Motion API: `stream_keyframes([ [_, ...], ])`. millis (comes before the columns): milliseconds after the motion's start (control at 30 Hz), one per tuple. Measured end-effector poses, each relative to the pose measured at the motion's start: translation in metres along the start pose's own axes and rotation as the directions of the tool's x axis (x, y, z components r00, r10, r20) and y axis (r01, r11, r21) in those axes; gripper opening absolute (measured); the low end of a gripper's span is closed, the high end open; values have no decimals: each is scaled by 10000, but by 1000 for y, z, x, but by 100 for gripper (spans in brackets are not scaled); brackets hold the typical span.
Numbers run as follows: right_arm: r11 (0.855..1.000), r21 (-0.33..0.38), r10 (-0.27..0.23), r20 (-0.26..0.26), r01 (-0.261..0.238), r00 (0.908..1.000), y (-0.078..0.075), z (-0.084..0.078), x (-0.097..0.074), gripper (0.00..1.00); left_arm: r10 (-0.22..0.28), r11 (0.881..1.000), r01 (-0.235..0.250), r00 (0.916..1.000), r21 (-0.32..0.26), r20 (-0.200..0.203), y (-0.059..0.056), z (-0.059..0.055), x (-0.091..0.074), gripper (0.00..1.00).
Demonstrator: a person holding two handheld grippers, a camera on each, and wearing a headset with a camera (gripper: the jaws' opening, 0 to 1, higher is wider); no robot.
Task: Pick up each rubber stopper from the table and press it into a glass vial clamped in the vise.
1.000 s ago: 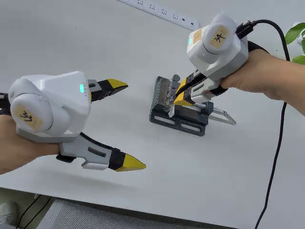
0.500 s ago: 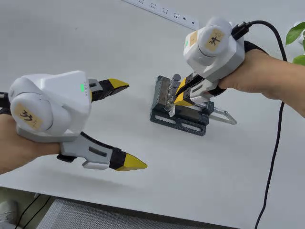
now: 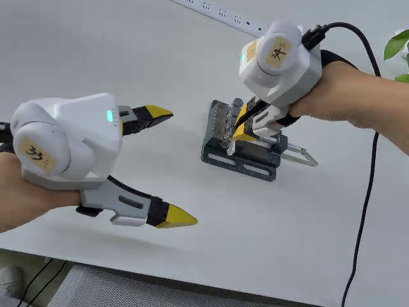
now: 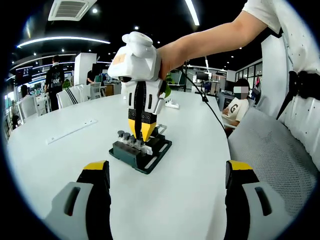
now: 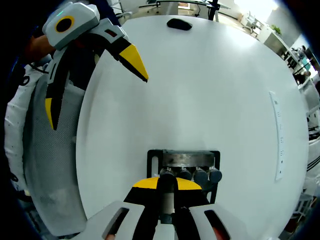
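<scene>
A dark vise (image 3: pixel 238 160) stands on the white table and clamps a row of glass vials with grey rubber stoppers (image 5: pixel 200 175) on top. My right gripper (image 3: pixel 239 131) points down onto the end of the row nearest me. In the right gripper view its yellow tips (image 5: pixel 166 185) are shut on the grey stopper of the end vial. From the left gripper view the right gripper (image 4: pixel 142 131) stands upright over the vise (image 4: pixel 140 152). My left gripper (image 3: pixel 167 166) hovers to the left of the vise, jaws wide open and nothing between them (image 4: pixel 165 167).
A white power strip (image 3: pixel 220 16) lies along the far edge of the table. A black cable (image 3: pixel 370 192) trails from the right gripper across the table's right side. Green plant leaves (image 3: pixel 396 48) are at the far right. A small black object (image 5: pixel 178 23) lies far across the table.
The right gripper's body has leaned slightly up and to the left while its tips stay at the end vial. The left gripper has barely moved.
</scene>
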State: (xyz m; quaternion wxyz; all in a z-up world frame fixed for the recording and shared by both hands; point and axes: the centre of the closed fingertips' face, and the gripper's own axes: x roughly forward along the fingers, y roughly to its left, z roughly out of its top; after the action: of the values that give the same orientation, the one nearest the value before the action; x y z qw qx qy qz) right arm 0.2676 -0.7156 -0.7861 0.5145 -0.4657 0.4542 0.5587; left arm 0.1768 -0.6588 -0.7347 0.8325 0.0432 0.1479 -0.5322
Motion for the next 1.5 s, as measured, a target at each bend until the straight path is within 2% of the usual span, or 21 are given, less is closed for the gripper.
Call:
stream_keyframes([
  [400, 9997, 247, 21, -148, -18, 9999, -1, -1, 1, 5, -31, 10000, 31, 10000, -62, 92, 1, 1, 3, 95],
  [467, 9989, 459, 73, -175, -65, 9998, -1, -1, 1, 5, -48, 10000, 48, 10000, -86, 84, 0, 2, 3, 95],
  [500, 9961, 867, 173, -163, -158, 9997, 0, -1, 1, 5, -56, 10000, 56, 9999, -81, 91, -1, 2, 4, 95],
  [567, 9977, 636, 228, -206, -215, 9995, -1, -1, 1, 5, -85, 9999, 85, 9999, -77, 74, -2, 2, 4, 95],
  [867, 9978, 641, 217, -536, -182, 9983, -2, -1, 3, 5, -72, 9999, 74, 9999, -116, 116, -3, 1, 5, 95],
  [1500, 9979, 654, -7, -16, 8, 10000, -1, -1, 1, 7, -123, 9998, 125, 9999, -178, 103, -6, -1, 6, 95],
])
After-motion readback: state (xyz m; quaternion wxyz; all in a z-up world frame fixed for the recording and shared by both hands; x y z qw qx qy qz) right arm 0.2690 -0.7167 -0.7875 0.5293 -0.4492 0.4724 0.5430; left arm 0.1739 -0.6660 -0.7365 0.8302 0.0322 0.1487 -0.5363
